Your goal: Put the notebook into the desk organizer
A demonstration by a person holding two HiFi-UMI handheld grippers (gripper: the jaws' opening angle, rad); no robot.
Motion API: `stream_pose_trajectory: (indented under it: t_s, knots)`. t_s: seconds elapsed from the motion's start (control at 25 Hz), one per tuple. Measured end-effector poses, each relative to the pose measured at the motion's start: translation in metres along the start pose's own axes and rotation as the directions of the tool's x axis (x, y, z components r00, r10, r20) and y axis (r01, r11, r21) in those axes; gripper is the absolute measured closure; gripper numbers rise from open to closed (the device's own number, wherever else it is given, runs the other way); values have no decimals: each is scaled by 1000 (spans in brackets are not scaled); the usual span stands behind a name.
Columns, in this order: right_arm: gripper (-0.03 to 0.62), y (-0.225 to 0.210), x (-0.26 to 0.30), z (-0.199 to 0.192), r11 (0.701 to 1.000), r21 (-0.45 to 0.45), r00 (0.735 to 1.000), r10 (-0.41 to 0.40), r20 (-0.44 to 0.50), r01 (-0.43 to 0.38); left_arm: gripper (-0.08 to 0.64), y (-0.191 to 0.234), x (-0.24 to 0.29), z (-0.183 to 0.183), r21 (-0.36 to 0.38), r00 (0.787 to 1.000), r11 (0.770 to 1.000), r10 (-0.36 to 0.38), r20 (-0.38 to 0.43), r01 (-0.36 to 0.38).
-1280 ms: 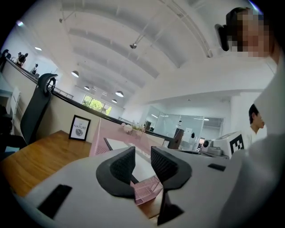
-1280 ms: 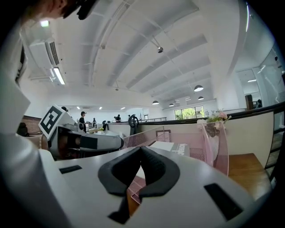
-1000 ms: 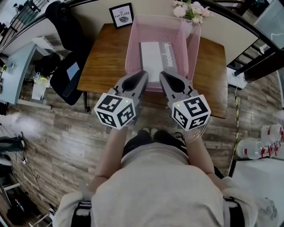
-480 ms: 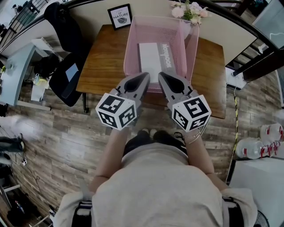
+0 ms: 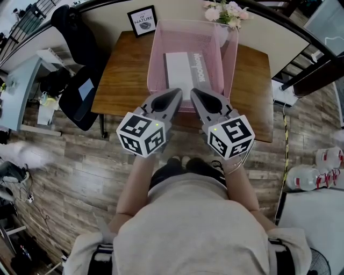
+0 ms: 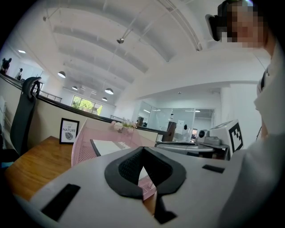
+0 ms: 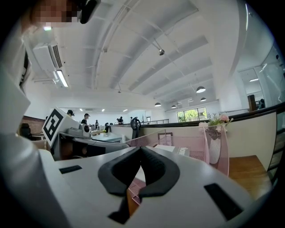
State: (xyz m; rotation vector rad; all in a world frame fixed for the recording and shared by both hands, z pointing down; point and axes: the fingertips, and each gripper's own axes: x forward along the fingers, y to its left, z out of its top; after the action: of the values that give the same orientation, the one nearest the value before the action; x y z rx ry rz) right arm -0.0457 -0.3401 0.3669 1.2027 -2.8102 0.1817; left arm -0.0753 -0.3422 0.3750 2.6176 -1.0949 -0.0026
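A pink mesh desk organizer (image 5: 156, 53) stands on the wooden table (image 5: 121, 70). Inside it lies the notebook (image 5: 183, 67), white with a grey spine. My left gripper (image 5: 177, 92) and right gripper (image 5: 192, 91) hover side by side at the organizer's near edge, both shut and empty. In the left gripper view the left gripper (image 6: 142, 149) points at the organizer (image 6: 82, 149) with the notebook (image 6: 111, 146) showing over its rim. The right gripper (image 7: 141, 148) faces the organizer (image 7: 218, 147) and the notebook (image 7: 171, 149) in the right gripper view.
A framed picture (image 5: 142, 20) and a vase of flowers (image 5: 226, 11) stand at the table's back edge. A black chair (image 5: 80, 91) sits left of the table. Water bottles (image 5: 317, 172) lie on the floor at the right.
The table and organizer have drifted slightly left in the head view. Both grippers stay almost where they were, near the organizer's front edge.
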Motion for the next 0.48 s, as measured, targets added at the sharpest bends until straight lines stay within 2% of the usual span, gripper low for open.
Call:
stream_pose_trajectory:
  t_s: [0.48]
  knots:
    - [583,-1,-1,-7,1000,-9,1000,9,-28,-10,546,-1,0,-1,-43,1000,999,-4,18,5]
